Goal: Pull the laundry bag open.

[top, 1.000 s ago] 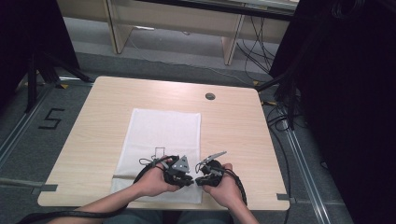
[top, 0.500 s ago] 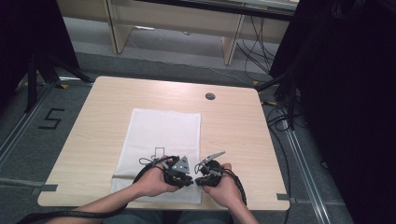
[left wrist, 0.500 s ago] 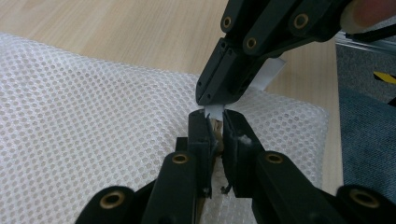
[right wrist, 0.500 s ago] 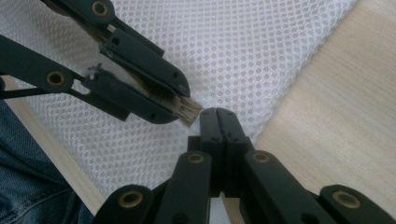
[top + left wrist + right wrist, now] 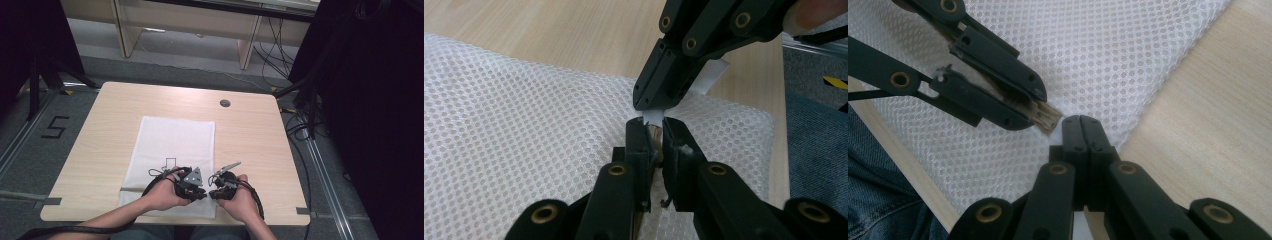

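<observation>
Both claws meet tip to tip over the near edge of the white mesh cloth [image 5: 172, 150], low on the table [image 5: 250, 125], close to the person's body. Left claw [image 5: 653, 131] is clamped on a small tan, wood-like piece [image 5: 654, 134] sitting between its jaws; in the right gripper view that piece [image 5: 1047, 118] pokes out of the left claw's tips like a short fibrous stub. Right claw [image 5: 1082, 121] has its jaws together, and in the left gripper view a thin white strip [image 5: 655, 117] runs from its tips [image 5: 659, 102] down to the tan piece, with more of the strip showing behind the right claw. Looks like the right claw pinches that strip, though the contact itself is tiny and hard to confirm. Step in hand, as a judgement: a two-handed pull or peel, left claw anchoring the piece, right claw gripping the tab just ahead of the left claw's tips. Next move likely calls for the right claw to draw away from the left claw along the strip, with a firm pinch, while the left claw holds steady above the cloth; a slip of the thin tab is the main risk.
</observation>
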A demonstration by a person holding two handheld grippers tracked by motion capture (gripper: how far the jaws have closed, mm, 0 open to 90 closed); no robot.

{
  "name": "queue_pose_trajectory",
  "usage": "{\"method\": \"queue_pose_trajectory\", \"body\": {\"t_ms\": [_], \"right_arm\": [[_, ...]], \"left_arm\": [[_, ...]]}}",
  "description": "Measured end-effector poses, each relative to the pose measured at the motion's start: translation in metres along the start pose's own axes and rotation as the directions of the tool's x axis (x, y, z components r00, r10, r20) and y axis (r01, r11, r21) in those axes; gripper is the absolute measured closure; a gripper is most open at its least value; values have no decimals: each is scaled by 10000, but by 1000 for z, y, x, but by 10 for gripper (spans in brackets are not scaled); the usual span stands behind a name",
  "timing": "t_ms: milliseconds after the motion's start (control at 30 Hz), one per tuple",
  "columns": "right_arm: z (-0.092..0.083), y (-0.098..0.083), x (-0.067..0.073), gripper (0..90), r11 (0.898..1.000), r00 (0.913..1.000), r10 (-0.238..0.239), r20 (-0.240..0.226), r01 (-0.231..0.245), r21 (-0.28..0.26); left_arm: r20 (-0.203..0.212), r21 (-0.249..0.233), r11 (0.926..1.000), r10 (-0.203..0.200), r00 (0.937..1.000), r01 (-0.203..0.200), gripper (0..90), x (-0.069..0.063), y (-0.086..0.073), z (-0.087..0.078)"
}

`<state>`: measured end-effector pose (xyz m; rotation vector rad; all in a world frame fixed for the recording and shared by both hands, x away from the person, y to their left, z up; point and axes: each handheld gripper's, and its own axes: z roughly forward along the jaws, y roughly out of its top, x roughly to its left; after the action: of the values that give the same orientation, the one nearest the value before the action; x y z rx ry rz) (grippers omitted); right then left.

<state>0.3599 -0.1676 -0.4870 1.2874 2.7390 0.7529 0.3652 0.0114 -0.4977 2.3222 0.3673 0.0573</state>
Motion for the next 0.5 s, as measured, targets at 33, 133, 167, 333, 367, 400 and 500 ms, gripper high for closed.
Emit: {"method": "queue_pose_trajectory", "body": {"t_ms": [33,133,167,333,367,400,500], "right_arm": [[0,0,0,900,10000,10000,5,10,-5,-1],[0,0,0,900,10000,10000,-38,13,38,4],[0,0,0,900,10000,10000,-47,9,47,-2],[0,0,-1,900,10000,10000,-18,10,17,32],[0,0,-1,900,10000,10000,13,-13,-13,45],[-1,0,0,900,10000,10000,14,-1,-14,59],[-1,0,0,900,10000,10000,44,31,-45,84]], "left_arm": [[7,-22,10000,-36,10000,36,818,0,0,0],[-2,-38,10000,-71,10000,71,818,0,0,0],[3,-48,10000,-68,10000,68,818,0,0,0],[-2,-4,10000,-66,10000,66,819,1,0,-6],[38,-37,10000,17,10000,-17,819,2,0,-7],[72,-47,10000,-80,9999,80,818,2,-1,-8],[34,-38,10000,-48,10000,48,818,2,-2,-7]]}}
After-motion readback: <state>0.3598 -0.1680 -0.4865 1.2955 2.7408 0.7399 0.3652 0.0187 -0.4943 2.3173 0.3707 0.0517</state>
